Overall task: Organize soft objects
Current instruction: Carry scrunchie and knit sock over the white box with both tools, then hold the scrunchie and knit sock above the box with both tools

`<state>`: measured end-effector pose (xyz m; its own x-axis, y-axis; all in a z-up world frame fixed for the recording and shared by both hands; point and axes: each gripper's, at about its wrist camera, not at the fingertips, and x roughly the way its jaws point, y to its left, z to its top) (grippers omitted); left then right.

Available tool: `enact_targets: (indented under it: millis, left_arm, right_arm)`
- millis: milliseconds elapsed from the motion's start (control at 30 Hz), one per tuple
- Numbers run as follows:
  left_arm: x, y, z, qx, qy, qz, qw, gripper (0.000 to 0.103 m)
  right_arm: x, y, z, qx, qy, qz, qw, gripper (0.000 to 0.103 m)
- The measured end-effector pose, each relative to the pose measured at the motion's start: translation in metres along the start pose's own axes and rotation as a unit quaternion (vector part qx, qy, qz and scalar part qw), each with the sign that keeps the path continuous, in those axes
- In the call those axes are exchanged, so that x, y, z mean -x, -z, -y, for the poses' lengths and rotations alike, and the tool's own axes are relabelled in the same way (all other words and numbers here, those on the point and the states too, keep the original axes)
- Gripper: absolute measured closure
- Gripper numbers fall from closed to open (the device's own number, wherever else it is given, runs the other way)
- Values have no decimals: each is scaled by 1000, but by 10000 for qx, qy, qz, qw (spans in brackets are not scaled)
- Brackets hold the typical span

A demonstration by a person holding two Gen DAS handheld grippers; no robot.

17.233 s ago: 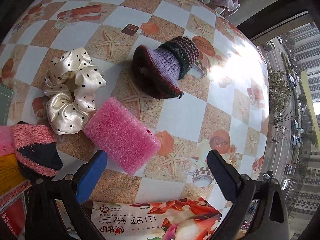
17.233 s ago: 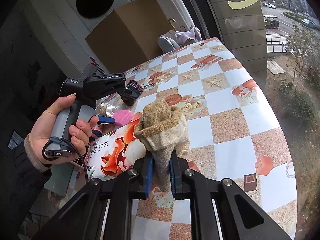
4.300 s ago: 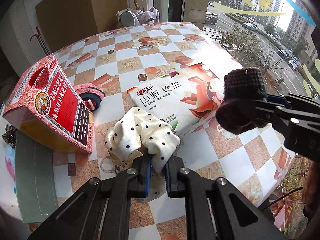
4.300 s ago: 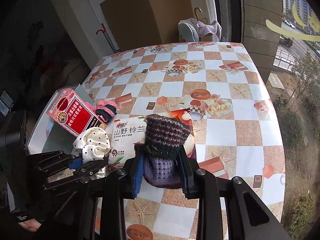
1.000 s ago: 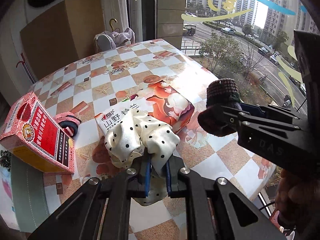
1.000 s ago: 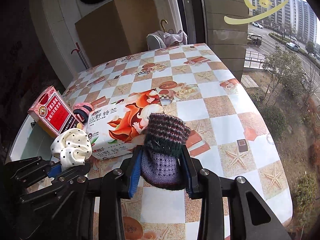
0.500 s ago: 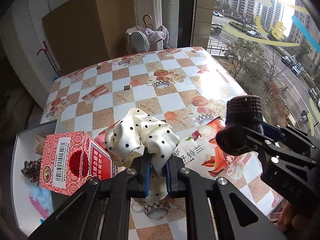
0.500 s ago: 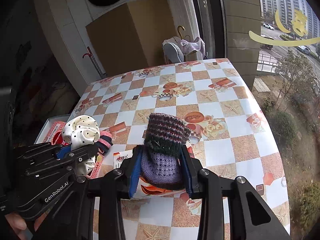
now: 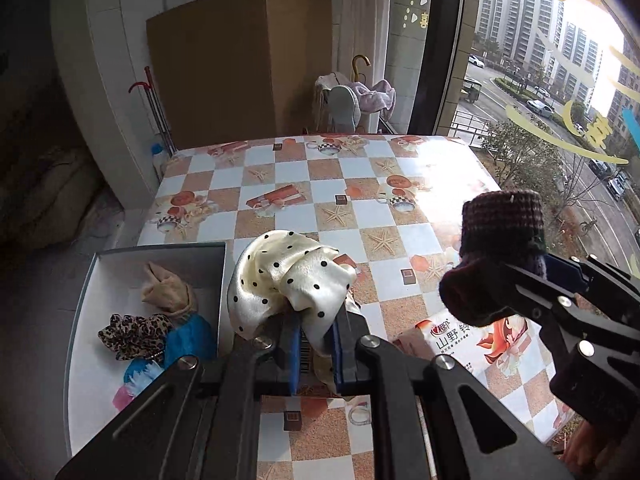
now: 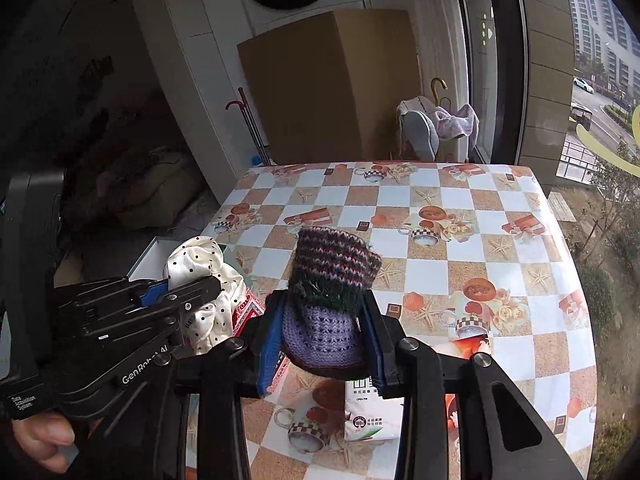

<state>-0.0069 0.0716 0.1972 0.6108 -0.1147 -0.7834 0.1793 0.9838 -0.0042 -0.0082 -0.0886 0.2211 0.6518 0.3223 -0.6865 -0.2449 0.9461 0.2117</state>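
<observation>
My left gripper (image 9: 314, 354) is shut on a cream polka-dot scrunchie (image 9: 280, 280), held in the air beside the right wall of a grey-rimmed white box (image 9: 222, 280). In that box lie a beige sock (image 9: 168, 292), a leopard-print scrunchie (image 9: 132, 334) and blue and pink soft items (image 9: 188, 338). My right gripper (image 10: 324, 344) is shut on a purple knitted hat with a striped brim (image 10: 330, 300), high over the table; the hat (image 9: 500, 248) also shows at the right of the left wrist view. The scrunchie (image 10: 200, 276) and left gripper appear at the left of the right wrist view.
A checked tablecloth with starfish and cups covers the table (image 9: 312, 184). A tissue pack with an orange print (image 9: 492, 344) lies near the front right. A red box (image 10: 250, 308) peeks out under the grippers. A cardboard box (image 9: 240, 64) and a chair with clothes (image 9: 352, 100) stand behind.
Both grippers have swung left and risen with their loads. The white box with soft items has come fully into the left wrist view, and the red box has slid under the grippers.
</observation>
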Motion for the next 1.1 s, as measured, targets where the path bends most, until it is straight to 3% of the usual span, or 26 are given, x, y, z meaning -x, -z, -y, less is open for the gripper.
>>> enact_targets:
  millis: [267,500,800,1100]
  left_arm:
    - [14,21,-67,593,-362,-10,9976,90]
    - [16,57,-116,1002,-635,-173,9928,90]
    - [9,98,-160,1451,-817,-461,9850,90]
    - [-1,127,-175,1601,-881,-727,9805,90]
  right_arm:
    - [-12,-10,-65,517,-305,0,9982,65]
    - [-29,6,-118,920,-615,-184,9937,65]
    - [-53,28,-171,1483,-886,-446,9840,65]
    - [-86,37,-197,1705,-1012,-822,9767,65]
